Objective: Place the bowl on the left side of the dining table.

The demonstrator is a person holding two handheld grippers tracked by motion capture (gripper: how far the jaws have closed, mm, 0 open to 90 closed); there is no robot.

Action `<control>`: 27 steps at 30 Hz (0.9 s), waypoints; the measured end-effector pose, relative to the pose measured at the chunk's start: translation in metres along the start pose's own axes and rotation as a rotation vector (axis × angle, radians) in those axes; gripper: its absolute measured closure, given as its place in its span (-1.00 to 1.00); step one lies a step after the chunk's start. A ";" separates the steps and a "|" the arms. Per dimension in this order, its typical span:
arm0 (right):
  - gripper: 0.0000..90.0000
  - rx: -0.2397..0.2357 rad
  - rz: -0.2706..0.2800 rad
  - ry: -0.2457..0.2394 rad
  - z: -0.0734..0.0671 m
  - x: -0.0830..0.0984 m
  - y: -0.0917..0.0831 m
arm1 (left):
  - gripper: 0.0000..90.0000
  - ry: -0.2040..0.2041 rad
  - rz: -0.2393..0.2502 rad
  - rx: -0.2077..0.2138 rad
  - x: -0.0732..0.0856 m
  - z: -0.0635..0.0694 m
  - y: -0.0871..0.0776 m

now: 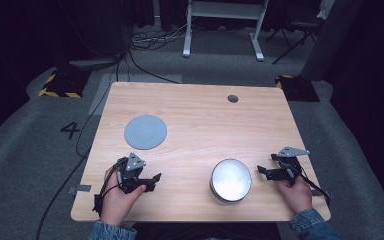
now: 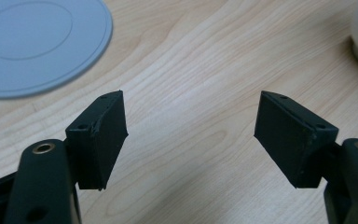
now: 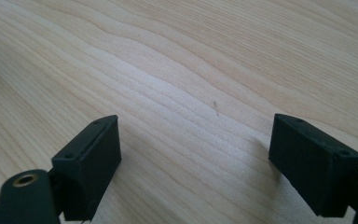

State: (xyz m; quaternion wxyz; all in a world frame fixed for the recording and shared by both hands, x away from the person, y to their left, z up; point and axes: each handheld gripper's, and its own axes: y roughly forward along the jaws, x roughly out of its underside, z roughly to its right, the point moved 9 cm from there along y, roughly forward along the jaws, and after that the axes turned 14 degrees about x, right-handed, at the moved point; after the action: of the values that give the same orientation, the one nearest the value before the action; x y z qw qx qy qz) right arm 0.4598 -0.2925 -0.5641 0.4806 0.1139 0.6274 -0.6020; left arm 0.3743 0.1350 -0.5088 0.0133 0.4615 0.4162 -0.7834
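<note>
Grey and flat, the round lid [image 1: 145,132] is lying near the desk's [image 1: 200,107] left edge, well apart from the white pot [image 1: 230,180] by the front edge. Both tongs, left [image 1: 151,182] and right [image 1: 263,171], are gaping open and holding nothing, so nothing is getting done yet.

wooden table [image 1: 195,112]: light wood-grain top, rounded corners, small round cable hole [image 1: 233,98] near the far right edge. on it: flat grey round lid [image 1: 145,132], left of centre, well apart from the rest; white round container [image 1: 230,181], open top, near the front edge, right of centre.
</note>
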 end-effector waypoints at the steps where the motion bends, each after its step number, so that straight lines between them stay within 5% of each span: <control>1: -0.63 0.000 0.000 0.000 0.000 0.000 0.000 | -0.43 0.006 0.002 -0.001 -0.003 0.001 -0.001; 20: -0.63 0.000 0.000 0.000 0.000 0.000 0.000 | -0.42 0.122 0.046 0.026 -0.063 0.028 -0.010; 27: -0.63 0.001 0.000 0.000 0.000 0.000 0.000 | -0.42 0.171 0.022 0.085 -0.080 0.053 -0.002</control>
State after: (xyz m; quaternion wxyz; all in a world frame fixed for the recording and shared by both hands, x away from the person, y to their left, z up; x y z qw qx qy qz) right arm 0.4597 -0.2925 -0.5642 0.4804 0.1140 0.6272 -0.6023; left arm 0.3819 0.0719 -0.4364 -0.0333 0.5312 0.3770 -0.7580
